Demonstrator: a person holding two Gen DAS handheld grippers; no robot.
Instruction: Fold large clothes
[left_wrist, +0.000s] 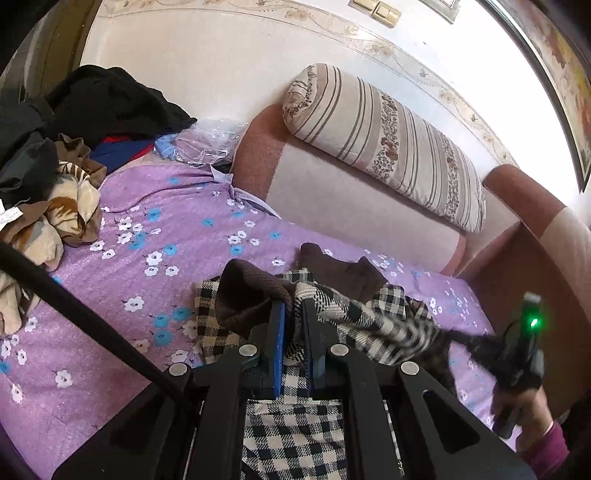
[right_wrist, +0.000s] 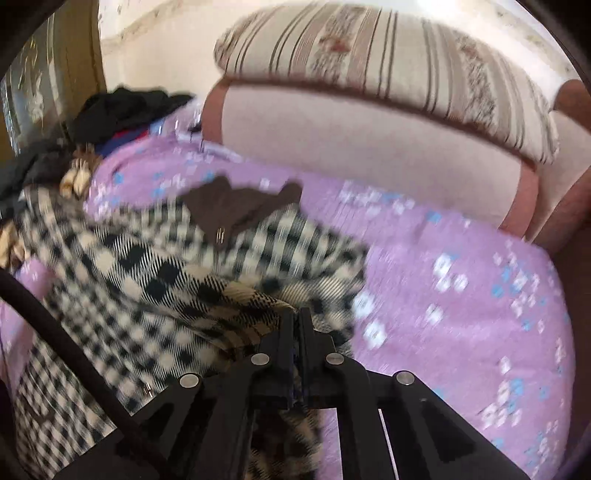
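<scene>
Clearly soft and floppy, the checked coat (left_wrist: 295, 435) sags; both the left gripper (left_wrist: 293, 314) and right gripper (right_wrist: 295, 317) are clamped shut on its thick near edge by the brown collar (left_wrist: 255, 291).

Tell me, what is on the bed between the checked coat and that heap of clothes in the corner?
Only bare purple flowered sheet separates the checked coat from the heap of clothes, seen best in the left wrist view.

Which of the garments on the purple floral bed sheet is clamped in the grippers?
The black-and-cream checked garment with brown knit trim. Both the left gripper and right gripper pinch it; the black clothes and tan patterned fleece lie untouched.
</scene>
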